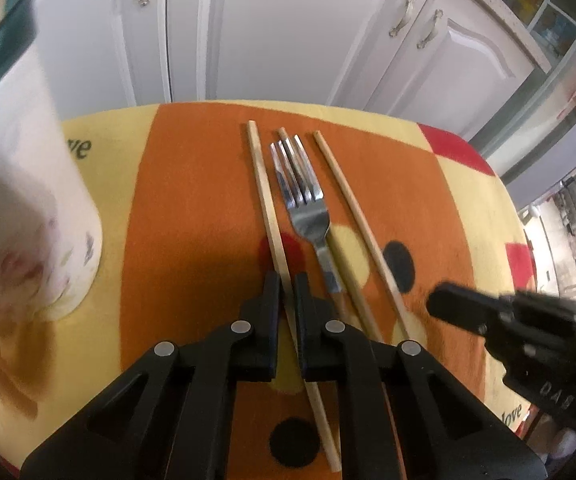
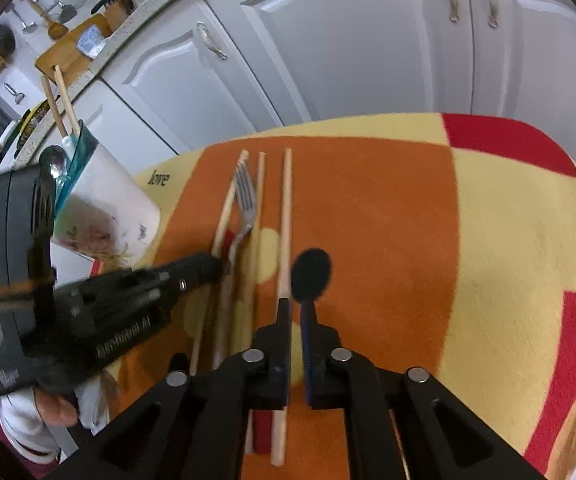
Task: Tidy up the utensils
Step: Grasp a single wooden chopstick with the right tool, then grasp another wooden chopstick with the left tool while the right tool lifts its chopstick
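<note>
1. Chopsticks: three lie on the orange cloth [image 1: 192, 208] with a fork [image 1: 302, 200] between them.
2. My left gripper [image 1: 286, 280] is clamped on the leftmost chopstick [image 1: 264, 192].
3. My right gripper [image 2: 296, 308] is slightly parted, its jaws just beside the rightmost chopstick [image 2: 286, 220], not gripping.
4. White cup [image 2: 108, 208] holds two chopsticks and a spoon.

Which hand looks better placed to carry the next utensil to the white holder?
Probably left. The left gripper is clamped on a chopstick and the holder stands beside it; the right gripper grips nothing.
</note>
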The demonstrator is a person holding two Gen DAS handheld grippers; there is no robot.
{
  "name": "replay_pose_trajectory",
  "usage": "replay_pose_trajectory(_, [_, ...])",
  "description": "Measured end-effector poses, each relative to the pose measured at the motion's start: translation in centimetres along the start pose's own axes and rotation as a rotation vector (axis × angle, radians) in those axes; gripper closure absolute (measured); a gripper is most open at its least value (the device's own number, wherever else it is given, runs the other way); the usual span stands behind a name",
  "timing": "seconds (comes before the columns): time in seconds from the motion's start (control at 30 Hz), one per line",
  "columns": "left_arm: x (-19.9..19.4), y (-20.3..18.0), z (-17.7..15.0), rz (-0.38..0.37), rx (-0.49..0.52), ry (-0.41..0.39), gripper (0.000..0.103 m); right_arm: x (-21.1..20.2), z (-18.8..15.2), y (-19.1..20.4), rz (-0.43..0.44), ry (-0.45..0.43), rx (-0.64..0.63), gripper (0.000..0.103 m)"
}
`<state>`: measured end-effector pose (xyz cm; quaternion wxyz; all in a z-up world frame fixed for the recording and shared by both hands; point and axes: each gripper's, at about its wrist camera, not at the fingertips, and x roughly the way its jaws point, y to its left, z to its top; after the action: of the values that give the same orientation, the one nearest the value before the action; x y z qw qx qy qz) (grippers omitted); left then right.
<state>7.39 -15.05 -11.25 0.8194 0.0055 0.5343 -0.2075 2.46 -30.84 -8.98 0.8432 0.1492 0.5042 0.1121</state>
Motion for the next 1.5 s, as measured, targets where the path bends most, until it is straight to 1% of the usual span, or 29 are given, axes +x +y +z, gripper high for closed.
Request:
replay_pose_trajectory(0.03, [-0.1, 0.1, -0.2, 0.001, -0.002, 0.002, 0.098, 0.3, 0.1, 0.2, -0.008, 0.0, -0.005, 0.072])
replay_pose_trajectory(0.1, [-0.5, 0.4, -0.6, 0.006, -0.005, 0.006, 0.098, 1.4, 0.5, 0.8, -0.008, 0.023, -0.028, 0.072])
replay_pose_trajectory(0.17, [-0.8, 0.7, -1.0, 0.011, -0.006, 0.01, 0.099, 2.4, 0.6, 1.0, -0.045, 0.033, -0.053, 0.081])
replay_pose_trajectory(0.2, [-1.0, 0.8, -1.2, 0.012, -0.006, 0.012, 0.099, 2.4, 0.7, 1.1, -0.075, 0.013, -0.069, 0.093])
replay_pose_trajectory(0.27, [-1.3, 1.2, -1.8, 0.013, -0.006, 0.015, 0.099, 2.2, 0.7, 0.5, -0.056, 0.017, -0.039, 0.097])
replay_pose_trajectory(0.37, [-1.9, 1.6, -2.7, 0.006, -0.006, 0.024, 0.099, 0.8, -0.3, -0.1, -0.071, 0.008, -0.032, 0.098])
replay_pose_trajectory(0.43, [-2.5, 1.9, -3.5, 0.003, 0.004, 0.032, 0.099, -0.8, -1.6, -0.9, -0.036, 0.001, -0.003, 0.098])
replay_pose_trajectory(0.53, [-3.5, 2.4, -5.1, -0.001, 0.014, 0.044, 0.099, -3.0, -3.8, -2.0, -0.029, 0.003, 0.034, 0.098])
replay_pose_trajectory(0.6, [-4.0, 2.7, -6.2, -0.003, 0.022, 0.059, 0.099, -3.5, -5.6, -2.3, -0.027, 0.047, 0.044, 0.098])
replay_pose_trajectory(0.7, [-4.6, 2.7, -7.6, -0.012, 0.038, 0.075, 0.099, -3.5, -7.5, -2.6, -0.039, 0.095, 0.053, 0.098])
replay_pose_trajectory(0.8, [-5.0, 2.6, -8.3, -0.022, 0.046, 0.093, 0.099, -3.7, -7.6, -2.6, -0.055, 0.08, 0.056, 0.095])
replay_pose_trajectory(0.87, [-5.1, 2.6, -7.8, -0.032, 0.047, 0.094, 0.098, -3.7, -6.6, -2.8, -0.075, 0.062, 0.047, 0.095])
replay_pose_trajectory(0.97, [-5.5, 2.7, -6.6, -0.02, 0.047, 0.065, 0.094, -3.1, -4.5, -2.4, -0.084, 0.04, 0.039, 0.094])
replay_pose_trajectory(1.03, [-5.3, 2.6, -5.3, -0.015, 0.046, 0.057, 0.082, -2.4, -3.2, -2.1, -0.088, 0.034, 0.028, 0.094])
replay_pose_trajectory(1.13, [-4.3, 2.3, -3.6, 0.006, 0.051, 0.057, 0.079, -1.1, -1.7, -1.6, -0.101, 0.047, -0.005, 0.094])
replay_pose_trajectory(1.23, [-2.9, 2.1, -2.3, 0.052, 0.062, 0.073, 0.079, 0.3, -1.0, -1.9, -0.112, 0.076, -0.013, 0.094])
replay_pose_trajectory(1.33, [-1.7, 1.9, -1.6, 0.066, 0.077, 0.086, 0.079, 0.6, -0.4, -1.9, -0.096, 0.067, -0.029, 0.094])
replay_pose_trajectory(1.4, [-1.5, 1.7, -1.2, 0.082, 0.088, 0.07, 0.079, 0.9, 0.0, -1.9, -0.085, 0.062, -0.035, 0.094])
replay_pose_trajectory(1.43, [-1.4, 1.5, -1.1, 0.088, 0.097, 0.068, 0.081, 0.9, 0.1, -1.9, -0.082, 0.059, -0.037, 0.096])
replay_pose_trajectory(1.47, [-1.3, 1.4, -1.0, 0.089, 0.108, 0.063, 0.086, 0.9, 0.2, -1.9, -0.08, 0.055, -0.034, 0.097])
replay_pose_trajectory(1.5, [-1.2, 1.2, -0.9, 0.089, 0.121, 0.059, 0.096, 0.8, 0.2, -1.9, -0.071, 0.051, -0.027, 0.098])
